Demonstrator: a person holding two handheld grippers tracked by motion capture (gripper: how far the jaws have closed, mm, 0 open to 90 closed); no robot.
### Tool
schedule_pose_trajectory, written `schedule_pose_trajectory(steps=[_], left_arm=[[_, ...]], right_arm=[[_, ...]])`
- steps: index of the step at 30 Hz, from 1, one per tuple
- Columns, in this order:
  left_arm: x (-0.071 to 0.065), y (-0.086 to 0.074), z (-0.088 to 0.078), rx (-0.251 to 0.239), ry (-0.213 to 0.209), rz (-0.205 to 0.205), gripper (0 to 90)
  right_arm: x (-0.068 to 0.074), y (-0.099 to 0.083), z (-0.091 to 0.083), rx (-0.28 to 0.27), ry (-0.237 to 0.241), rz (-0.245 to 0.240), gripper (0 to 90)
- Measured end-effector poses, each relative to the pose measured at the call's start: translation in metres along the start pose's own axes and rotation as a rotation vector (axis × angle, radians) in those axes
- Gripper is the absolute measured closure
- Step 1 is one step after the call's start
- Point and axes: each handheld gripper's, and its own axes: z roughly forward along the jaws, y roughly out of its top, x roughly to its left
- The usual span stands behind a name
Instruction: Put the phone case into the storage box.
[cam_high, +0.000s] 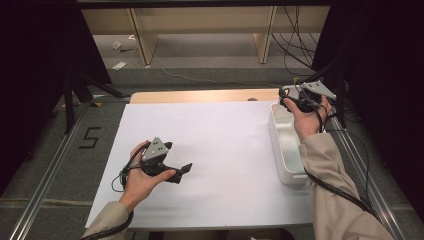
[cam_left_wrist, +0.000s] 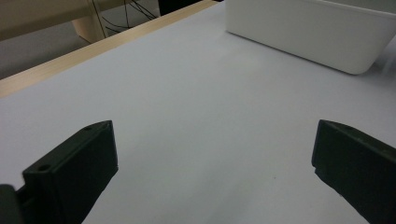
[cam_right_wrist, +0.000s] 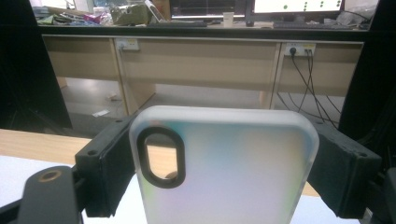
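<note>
Frosted, translucent plastic with a faint rainbow sheen, the phone case (cam_right_wrist: 224, 165) has rounded corners and a black-rimmed oval camera cutout. The right tongs (cam_right_wrist: 224, 172) clamp its two sides, above the far end of the white bin (cam_high: 286, 150). Left of the bin, the left tongs (cam_left_wrist: 212, 172) stand apart over the tabletop (cam_high: 220, 145).

Beyond the white-covered table (cam_high: 210, 150): a long pale wooden bench (cam_right_wrist: 196, 60) with cables (cam_right_wrist: 303, 70) hanging from sockets at its right part. Under this bench, grey floor (cam_high: 200, 50) with some paper scraps (cam_high: 119, 65). On top of the bench, monitors (cam_right_wrist: 294, 5) and clutter; dim light all around.
</note>
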Motion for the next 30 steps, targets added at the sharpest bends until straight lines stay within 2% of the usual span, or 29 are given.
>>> schedule_pose_trajectory(steps=[30], left_arm=[[-0.0002, -0.0001, 0.0007, 0.005, -0.004, 0.000, 0.0]], right_arm=[[0.0000, -0.0074, 0.0051, 0.029, 0.001, 0.000, 17.8]])
